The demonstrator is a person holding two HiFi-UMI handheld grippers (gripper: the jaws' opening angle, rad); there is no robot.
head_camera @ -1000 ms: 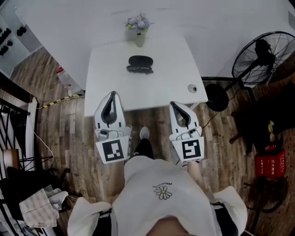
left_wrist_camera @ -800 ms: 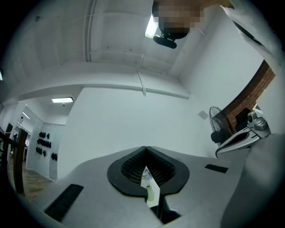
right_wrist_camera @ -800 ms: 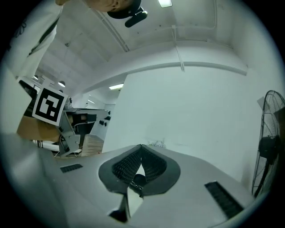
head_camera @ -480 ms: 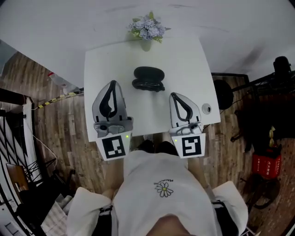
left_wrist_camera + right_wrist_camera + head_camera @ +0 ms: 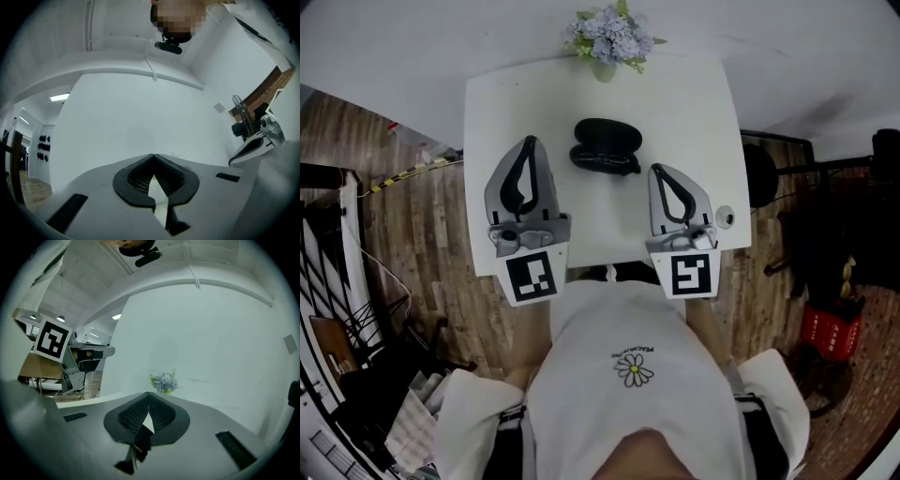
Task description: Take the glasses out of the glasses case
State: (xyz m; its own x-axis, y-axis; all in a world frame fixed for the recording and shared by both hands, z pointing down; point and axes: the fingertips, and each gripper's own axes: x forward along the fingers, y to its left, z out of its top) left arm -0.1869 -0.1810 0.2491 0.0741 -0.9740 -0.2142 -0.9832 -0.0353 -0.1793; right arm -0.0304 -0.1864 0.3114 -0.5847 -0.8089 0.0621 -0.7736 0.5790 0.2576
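left gripper (image 5: 528, 142): jaws pressed together, empty | right gripper (image 5: 655, 170): jaws pressed together, empty | glasses case (image 5: 607, 141): on counter (image 5: 698, 112), 1 o'clock of left gripper, apart; possibly open

Black glasses case (image 5: 608, 134), white table (image 5: 686, 120)

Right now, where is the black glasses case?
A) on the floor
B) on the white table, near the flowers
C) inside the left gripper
B: the glasses case lies on the white table, just in front of the flowers.
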